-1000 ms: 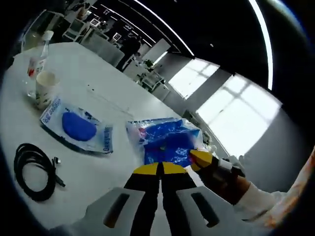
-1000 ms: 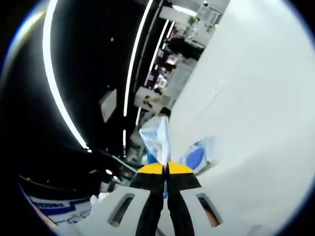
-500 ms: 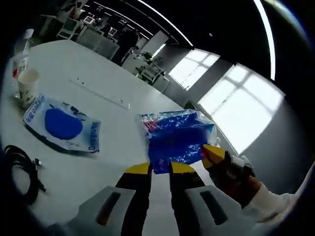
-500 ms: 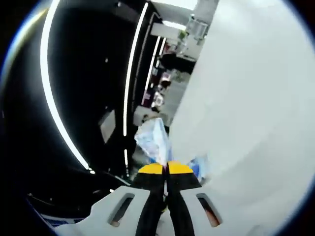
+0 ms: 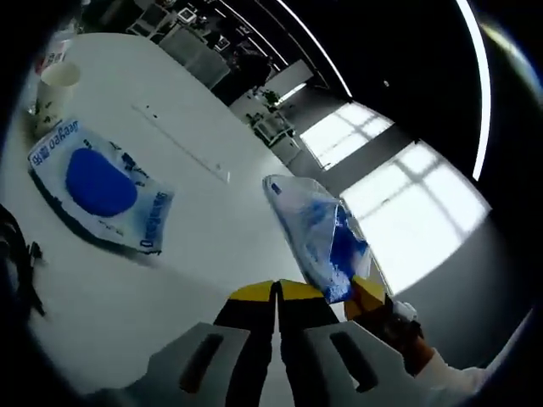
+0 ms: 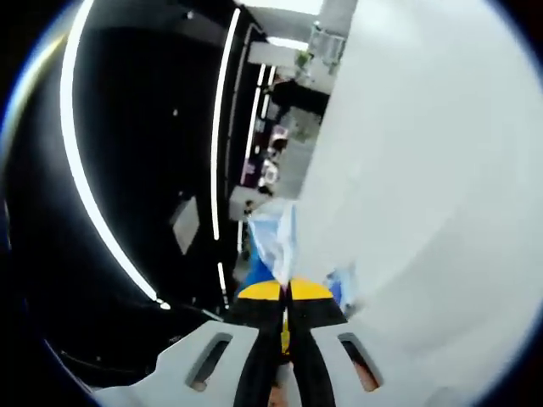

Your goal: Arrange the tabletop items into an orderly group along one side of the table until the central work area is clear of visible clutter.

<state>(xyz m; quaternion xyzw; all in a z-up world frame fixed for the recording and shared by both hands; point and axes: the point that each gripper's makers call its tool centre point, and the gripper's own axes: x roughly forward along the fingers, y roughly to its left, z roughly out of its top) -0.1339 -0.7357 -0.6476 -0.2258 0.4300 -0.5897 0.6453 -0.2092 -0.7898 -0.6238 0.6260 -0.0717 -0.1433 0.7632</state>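
Observation:
A clear pouch with blue contents hangs above the white table, turned nearly edge-on, with my right gripper shut on its lower corner. In the right gripper view the same pouch rises from my shut right gripper. My left gripper is shut just left of that pouch, with nothing between its jaws. A second blue pouch lies flat on the table to the left; a corner of this second pouch also shows beside the right jaws.
A paper cup stands at the far left with a bottle behind it. A black cable lies at the left edge. A sleeve shows behind the right gripper. Office desks and windows lie beyond the table.
My left gripper opened half a second ago and has shut again. The held pouch has turned from face-on to nearly edge-on. The left view has shifted, pushing cup and cable toward its edge.

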